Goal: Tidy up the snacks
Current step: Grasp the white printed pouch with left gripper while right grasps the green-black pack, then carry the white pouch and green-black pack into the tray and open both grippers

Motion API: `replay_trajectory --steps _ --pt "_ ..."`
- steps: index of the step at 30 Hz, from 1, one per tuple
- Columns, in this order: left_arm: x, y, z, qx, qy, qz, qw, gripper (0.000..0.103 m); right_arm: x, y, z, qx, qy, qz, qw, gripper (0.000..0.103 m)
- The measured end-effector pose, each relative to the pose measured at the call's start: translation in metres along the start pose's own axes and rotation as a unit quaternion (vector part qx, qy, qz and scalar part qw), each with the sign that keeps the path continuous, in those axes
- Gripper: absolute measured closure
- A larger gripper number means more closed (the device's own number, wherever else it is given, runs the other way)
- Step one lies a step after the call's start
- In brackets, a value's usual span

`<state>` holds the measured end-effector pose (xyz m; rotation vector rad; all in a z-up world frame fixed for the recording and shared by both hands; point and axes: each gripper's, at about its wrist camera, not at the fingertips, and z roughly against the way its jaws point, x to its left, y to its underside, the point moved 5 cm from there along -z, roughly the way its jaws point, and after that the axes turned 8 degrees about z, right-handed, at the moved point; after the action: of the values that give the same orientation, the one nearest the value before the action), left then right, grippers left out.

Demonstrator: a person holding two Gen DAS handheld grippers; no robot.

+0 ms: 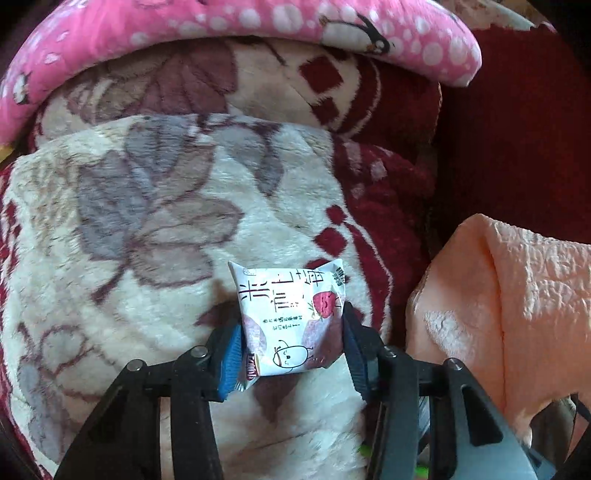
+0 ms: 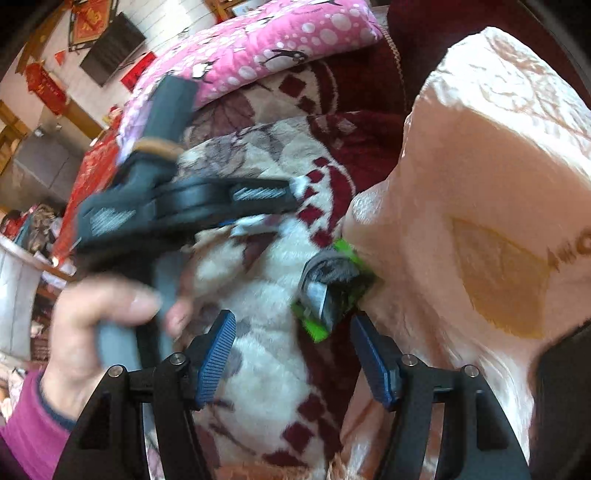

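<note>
In the left wrist view my left gripper (image 1: 291, 332) is shut on a white snack packet (image 1: 290, 314) with black characters and a strawberry picture, held over a cream and maroon floral blanket (image 1: 147, 221). In the right wrist view my right gripper (image 2: 293, 350) is open and empty. A green and grey snack packet (image 2: 332, 286) lies just beyond its fingertips, against a peach towel (image 2: 480, 184). The left gripper (image 2: 291, 195) appears blurred at the upper left of that view, held by a hand (image 2: 103, 325).
A pink dotted cushion (image 1: 240, 22) lies at the far edge of the blanket. The peach towel (image 1: 517, 295) is heaped at the right. A dark red surface (image 1: 517, 129) lies beyond. Room furniture and red decorations (image 2: 44, 88) show far left.
</note>
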<state>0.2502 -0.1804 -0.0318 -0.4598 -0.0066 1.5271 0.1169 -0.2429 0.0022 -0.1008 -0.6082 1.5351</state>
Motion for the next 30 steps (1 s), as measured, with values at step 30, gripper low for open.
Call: replay_trajectory --steps 30 --pt "0.152 0.121 0.172 -0.103 -0.073 0.072 0.9893 0.056 0.111 0.032 0.006 0.009 -0.062 0.115 0.991 0.065"
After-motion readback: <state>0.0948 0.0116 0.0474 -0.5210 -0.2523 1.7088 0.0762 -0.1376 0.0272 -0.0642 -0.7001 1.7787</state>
